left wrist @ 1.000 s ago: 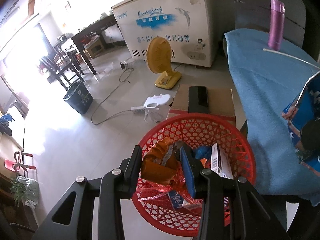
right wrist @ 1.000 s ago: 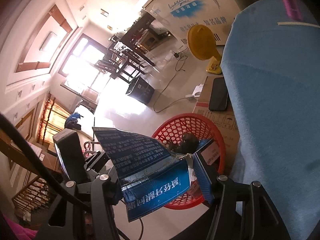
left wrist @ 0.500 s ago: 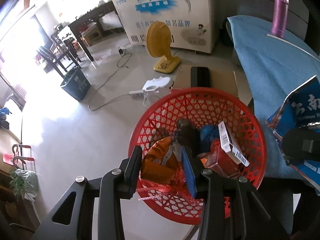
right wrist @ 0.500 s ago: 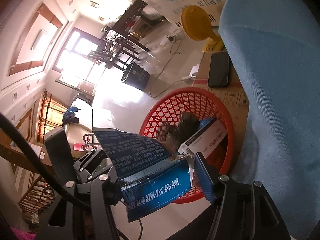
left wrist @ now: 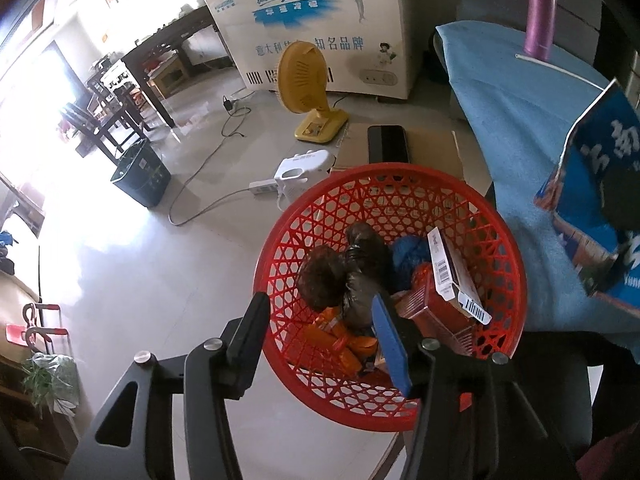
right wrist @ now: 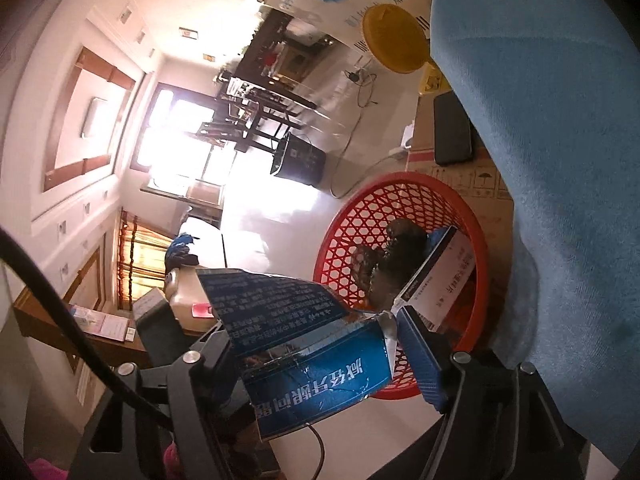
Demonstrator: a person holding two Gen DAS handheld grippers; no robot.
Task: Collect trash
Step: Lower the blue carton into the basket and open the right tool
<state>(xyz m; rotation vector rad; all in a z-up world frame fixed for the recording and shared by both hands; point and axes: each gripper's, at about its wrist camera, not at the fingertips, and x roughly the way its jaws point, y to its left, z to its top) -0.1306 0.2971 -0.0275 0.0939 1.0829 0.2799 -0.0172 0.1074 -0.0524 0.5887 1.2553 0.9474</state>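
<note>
Basket (left wrist: 516, 264) part filled, orange wrapper (left wrist: 340, 340) just released by opening left fingers (left wrist: 248, 332); blue carton (right wrist: 316, 364) remains between widening right fingers (right wrist: 420, 344).

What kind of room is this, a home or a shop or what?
Most likely the main room of a home, perhaps one that also serves a small shop. A white chest freezer stands by the wall, a yellow desk fan sits on the tiled floor, and a dark wooden dining table with chairs stands near the bright windows.
</note>
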